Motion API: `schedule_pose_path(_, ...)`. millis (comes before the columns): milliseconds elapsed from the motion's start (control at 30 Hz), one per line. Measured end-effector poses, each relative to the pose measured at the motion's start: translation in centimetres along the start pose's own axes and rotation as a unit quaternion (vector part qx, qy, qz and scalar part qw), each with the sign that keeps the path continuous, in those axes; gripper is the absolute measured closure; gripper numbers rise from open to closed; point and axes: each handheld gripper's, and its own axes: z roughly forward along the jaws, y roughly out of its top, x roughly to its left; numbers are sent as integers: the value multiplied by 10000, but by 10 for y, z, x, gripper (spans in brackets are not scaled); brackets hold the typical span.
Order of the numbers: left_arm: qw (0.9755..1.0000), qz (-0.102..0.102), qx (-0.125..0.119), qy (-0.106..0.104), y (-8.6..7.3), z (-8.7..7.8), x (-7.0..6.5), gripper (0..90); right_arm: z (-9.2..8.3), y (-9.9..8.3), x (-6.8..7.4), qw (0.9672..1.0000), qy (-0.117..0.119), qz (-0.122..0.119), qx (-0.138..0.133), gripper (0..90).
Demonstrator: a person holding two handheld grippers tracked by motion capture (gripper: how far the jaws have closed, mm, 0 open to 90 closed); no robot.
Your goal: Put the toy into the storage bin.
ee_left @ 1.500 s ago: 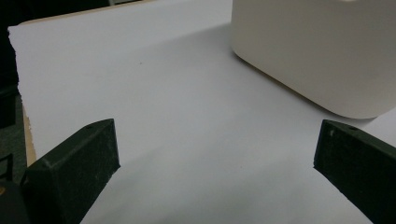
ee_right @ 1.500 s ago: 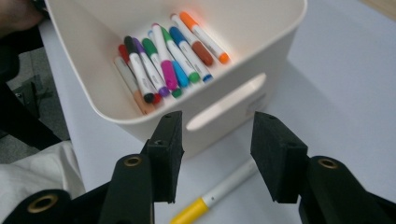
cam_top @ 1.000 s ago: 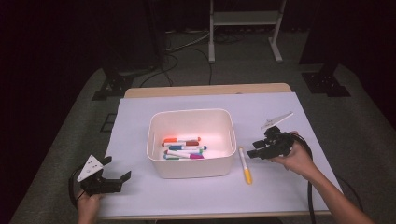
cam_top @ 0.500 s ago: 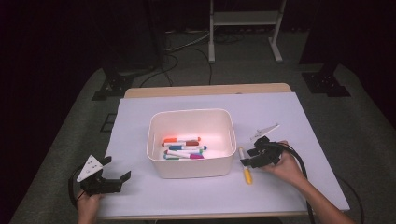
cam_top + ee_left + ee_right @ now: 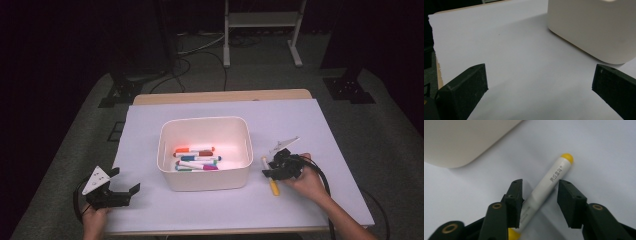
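Between the right gripper (image 5: pixel 540 202) closing fingers, yellow marker (image 5: pixel 544 188) lies ungripped, its cap half-hidden.

A white marker (image 5: pixel 548 185) with yellow ends lies on the white sheet (image 5: pixel 320 130) beside a cream bin (image 5: pixel 205 150).

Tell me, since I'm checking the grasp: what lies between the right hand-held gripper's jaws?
The yellow-capped marker lies on the white sheet between the jaws of the right hand-held gripper, which have just been closing; the right gripper view shows a gap left at one pad.
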Motion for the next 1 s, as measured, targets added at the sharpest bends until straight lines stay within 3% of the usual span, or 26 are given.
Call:
schedule_pose_path(200,10000,22,22,-3,0,0,0,0,-6,-6,-7,9997,-223,72,77,678)
schedule_pose_path(400,10000,22,4,-1,0,0,0,0,-9,-10,-12,9997,-200,157,67,751)
schedule_pose_path(667,10000,30,33,3,0,0,0,0,-15,-15,-19,9995,91,294,115,756)
schedule_pose_path(1000,10000,27,31,5,0,0,0,0,-35,-13,-20,9985,346,406,-103,757)
